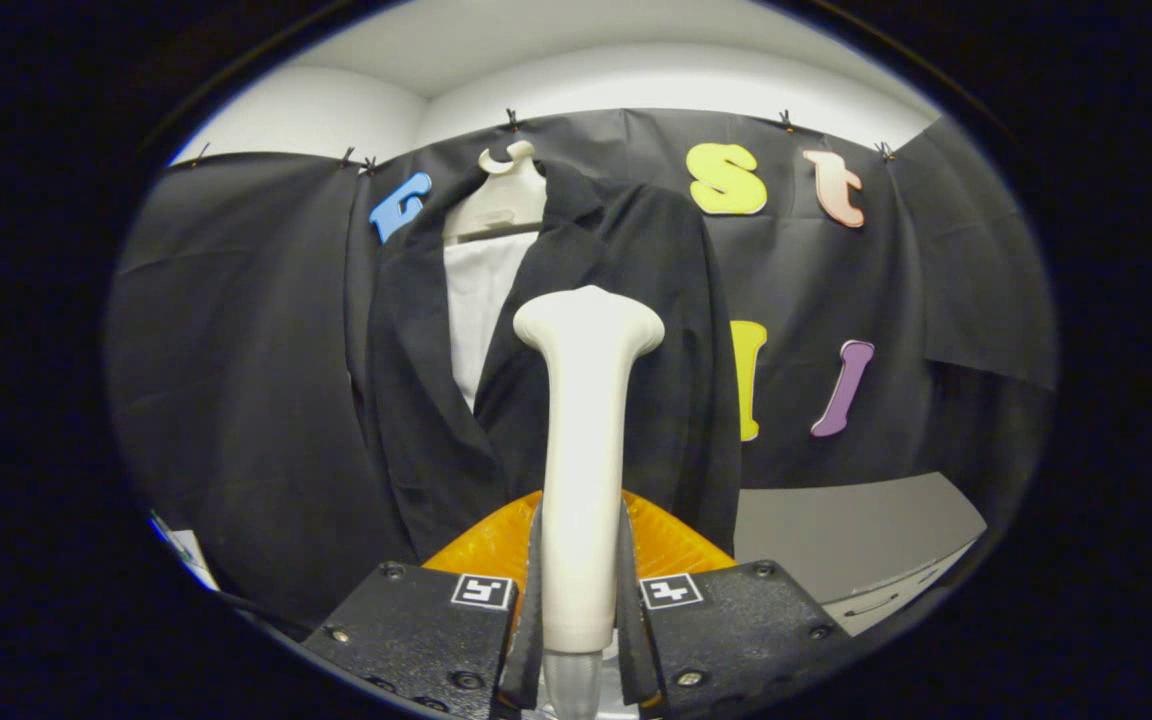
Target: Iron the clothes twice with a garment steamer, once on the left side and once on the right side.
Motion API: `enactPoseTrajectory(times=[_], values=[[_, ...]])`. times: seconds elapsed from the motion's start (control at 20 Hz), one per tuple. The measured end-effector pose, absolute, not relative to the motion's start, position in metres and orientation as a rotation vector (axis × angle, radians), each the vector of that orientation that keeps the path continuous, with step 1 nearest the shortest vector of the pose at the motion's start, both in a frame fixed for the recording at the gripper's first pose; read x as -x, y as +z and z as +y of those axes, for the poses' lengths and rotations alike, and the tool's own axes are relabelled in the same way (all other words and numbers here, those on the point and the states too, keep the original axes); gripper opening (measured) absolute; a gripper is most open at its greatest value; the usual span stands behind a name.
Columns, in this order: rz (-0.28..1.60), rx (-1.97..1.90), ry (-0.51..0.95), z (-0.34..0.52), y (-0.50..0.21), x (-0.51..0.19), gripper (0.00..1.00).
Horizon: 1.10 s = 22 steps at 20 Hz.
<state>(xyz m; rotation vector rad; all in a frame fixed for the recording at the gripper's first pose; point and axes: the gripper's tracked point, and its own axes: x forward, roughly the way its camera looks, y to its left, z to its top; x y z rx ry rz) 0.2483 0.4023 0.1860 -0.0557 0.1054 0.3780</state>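
You have the steamer [584, 450] clamped in the gripper [581, 600]: both fingers press on the lower part of its white handle, one from each side, and the handle runs straight up through the middle of the frame with its flared head at the top. That long axis lies along the fingers, so wherever you aim the gripper, the head goes first.

The jacket [576, 330] hangs directly beyond the head, on a pale hanger [498, 200] in the upper middle of the frame, with a white shirt [476, 300] showing between its lapels. The head sits over the panel to the right of the opening; the other panel lies toward the left of the frame.

Whether the head touches the cloth or stands a little off it, you cannot tell from this angle, since the head covers the spot.

An orange thing [496, 545] shows low in the frame, just behind the handle and above the fingers; probably a stand or basket.

Your next stroke likely turns on keeping the head square to the panel as it runs along the jacket.
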Motion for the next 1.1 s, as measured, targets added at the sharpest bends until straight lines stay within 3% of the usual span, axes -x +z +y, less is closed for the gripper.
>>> enactPoseTrajectory(times=[1.1], values=[[0.399,0.153,0.380,0.390,-0.006,-0.225,0.33]])
